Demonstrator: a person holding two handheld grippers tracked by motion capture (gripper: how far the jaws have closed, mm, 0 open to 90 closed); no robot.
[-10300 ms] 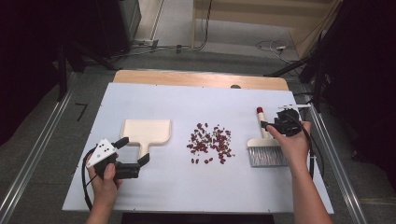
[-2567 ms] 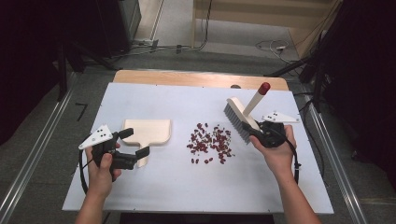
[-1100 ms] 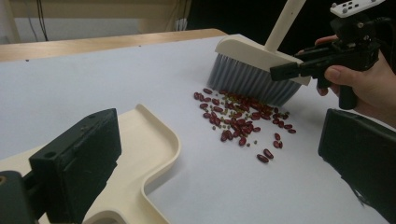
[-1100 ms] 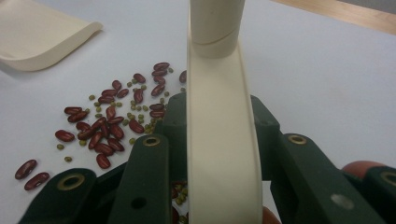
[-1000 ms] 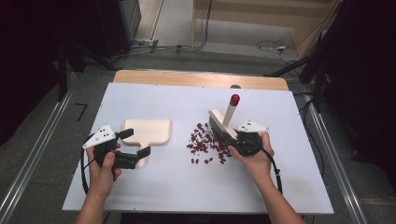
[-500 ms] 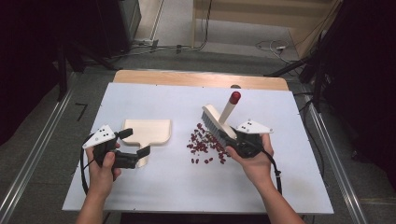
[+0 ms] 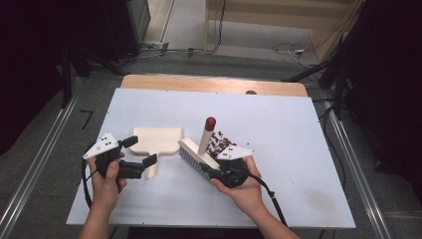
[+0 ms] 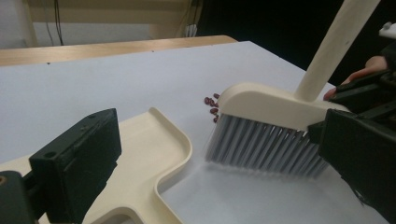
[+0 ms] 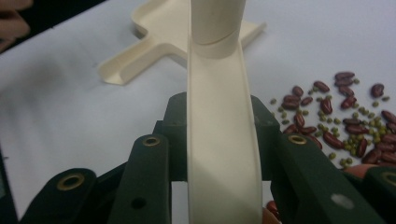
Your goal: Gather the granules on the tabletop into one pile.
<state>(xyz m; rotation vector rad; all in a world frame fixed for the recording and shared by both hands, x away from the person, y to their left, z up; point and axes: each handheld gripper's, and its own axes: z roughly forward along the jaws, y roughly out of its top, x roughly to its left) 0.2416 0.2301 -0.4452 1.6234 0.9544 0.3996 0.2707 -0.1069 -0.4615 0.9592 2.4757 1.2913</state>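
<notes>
High view first: your right gripper (image 7: 211,172) sits at about 6 o'clock on the white table (image 7: 298,134), its jaws clamped on the head of the cream brush (image 7: 196,155), whose red-tipped handle leans up toward 12 o'clock. The beans (image 7: 219,142) lie just beside the brush at its 2 o'clock, and the cream dustpan (image 7: 154,144) lies at its 9 o'clock, close by. Your left gripper (image 7: 144,152) straddles the dustpan's handle; you cannot tell whether the jaws press on it. Left gripper view: the dustpan (image 8: 154,154) lies between the two black jaws, the brush (image 8: 271,126) bristles-down at 3 o'clock, a few beans (image 8: 211,105) behind it. Right gripper view: the brush (image 9: 219,140) back runs up between the closed jaws, beans (image 9: 336,126) at 3 o'clock, dustpan (image 9: 154,42) at 11 o'clock.
</notes>
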